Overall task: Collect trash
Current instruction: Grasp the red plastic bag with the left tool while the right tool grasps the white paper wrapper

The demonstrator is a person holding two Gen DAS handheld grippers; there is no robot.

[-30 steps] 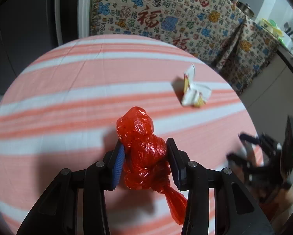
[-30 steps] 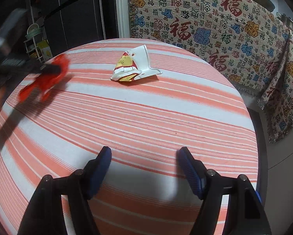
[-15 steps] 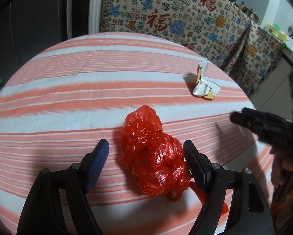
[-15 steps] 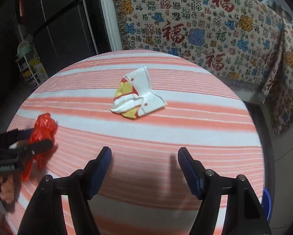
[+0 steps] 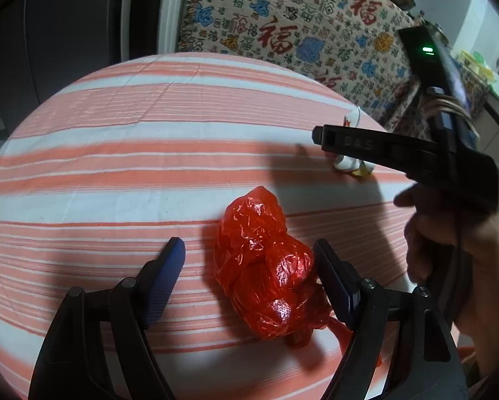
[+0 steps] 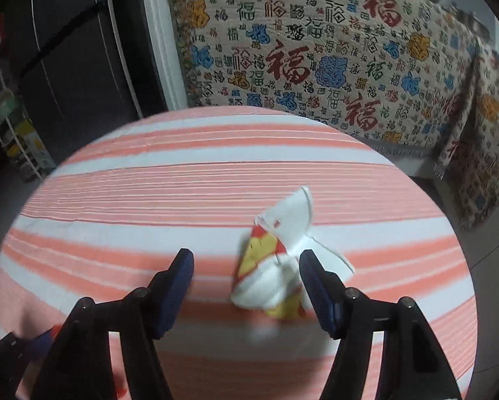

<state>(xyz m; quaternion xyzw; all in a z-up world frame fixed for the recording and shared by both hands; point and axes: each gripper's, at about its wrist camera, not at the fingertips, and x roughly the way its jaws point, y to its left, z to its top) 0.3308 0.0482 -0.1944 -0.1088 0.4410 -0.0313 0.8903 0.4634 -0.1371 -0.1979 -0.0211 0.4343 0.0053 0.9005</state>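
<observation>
Left gripper (image 5: 249,260) just released crumpled red plastic bag (image 5: 266,273), jaws apart. Right gripper (image 6: 246,270) jaws apart, closing around crumpled white-yellow paper wrapper (image 6: 276,266), not yet gripped; pickup next.

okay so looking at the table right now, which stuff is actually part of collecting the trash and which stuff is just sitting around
Part of the job:
- red plastic bag, crumpled, lying between the open left gripper
- white, red and yellow wrapper, between the open right gripper, whose jaws have just been closing

Just around:
- striped tablecloth
- patterned cloth behind the table
</observation>
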